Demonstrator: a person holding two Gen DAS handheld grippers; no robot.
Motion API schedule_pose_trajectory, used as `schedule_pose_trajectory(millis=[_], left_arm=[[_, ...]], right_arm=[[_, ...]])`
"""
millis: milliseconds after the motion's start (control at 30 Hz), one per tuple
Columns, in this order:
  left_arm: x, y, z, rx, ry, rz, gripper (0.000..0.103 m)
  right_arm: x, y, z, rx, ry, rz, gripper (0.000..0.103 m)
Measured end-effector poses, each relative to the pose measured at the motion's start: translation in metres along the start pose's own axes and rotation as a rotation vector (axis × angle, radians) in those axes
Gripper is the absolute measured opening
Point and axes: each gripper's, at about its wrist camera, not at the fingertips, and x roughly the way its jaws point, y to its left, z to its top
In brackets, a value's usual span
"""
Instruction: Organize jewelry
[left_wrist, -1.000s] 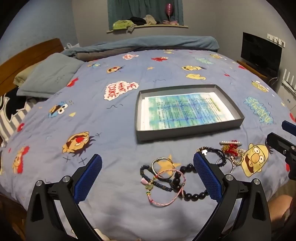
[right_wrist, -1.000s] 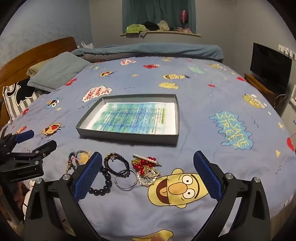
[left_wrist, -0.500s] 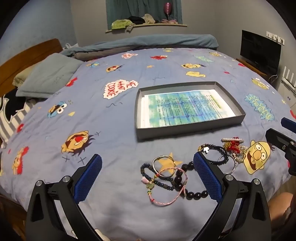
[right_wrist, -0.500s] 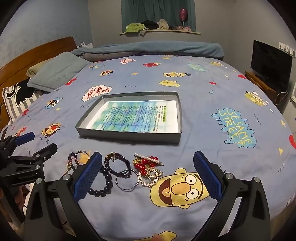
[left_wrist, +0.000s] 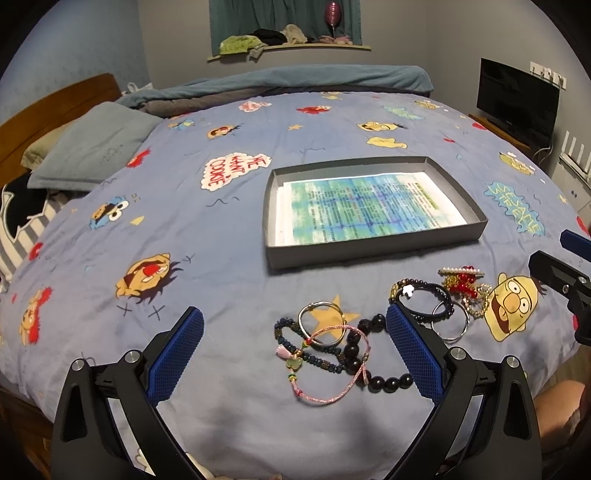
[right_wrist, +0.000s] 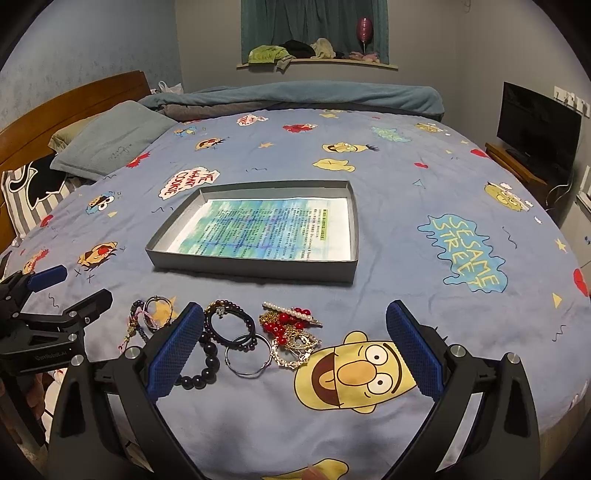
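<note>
Both tools hover above the near edge of the bed, its blue cartoon-print bedspread (left_wrist: 184, 236) carrying all the jewellery. The left tool (left_wrist: 295, 347) is released, blue pads spread wide, grasping nothing; the right tool (right_wrist: 295, 347) is likewise released and empty.

Left cluster: a dark small-bead bracelet with a pink tassel (left_wrist: 295, 350), a thin silver bangle (left_wrist: 320, 314), a pink cord bracelet (left_wrist: 334, 363) and a large black bead bracelet (left_wrist: 364, 363) lie overlapping one another. Risk: a grasp on any one is likely to drag its neighbours, since the cord crosses the beads.

Centre: a dark bead bracelet with a white charm (right_wrist: 231, 321) touches a plain silver ring bangle (right_wrist: 246, 354). Risk: the thin bangle lies flat on soft fabric; pads may pinch cloth or skid off the metal.

Right cluster: a pearl hair clip (right_wrist: 291, 313) rests over red bead and gold chain pieces (right_wrist: 291, 332), seemingly tangled. Risk: chains may snag and trail off during lifting.

The shallow grey cardboard tray lined with a blue-green printed sheet (right_wrist: 255, 266) sits beyond the jewellery, holding none yet. Risk: its low wall could catch a dangling strand, and the loose sheet could shift under a dropped piece.

The tools stand near each other; simultaneous reaches at the centre could collide.
</note>
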Motion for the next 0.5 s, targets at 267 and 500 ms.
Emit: schedule_pose_trajectory(millis=[267,500], left_arm=[[0.0015,-0.0019,-0.0005,0.000,0.003,-0.003,0.098],[0.0046,-0.0037,-0.0015,0.007,0.008,-0.007,0.098]], right_arm=[[0.0012,-0.0016,-0.0004,0.000,0.001,-0.009,0.098],[0.0019,-0.0052,-0.0005,0.006,-0.001,-0.016,0.098]])
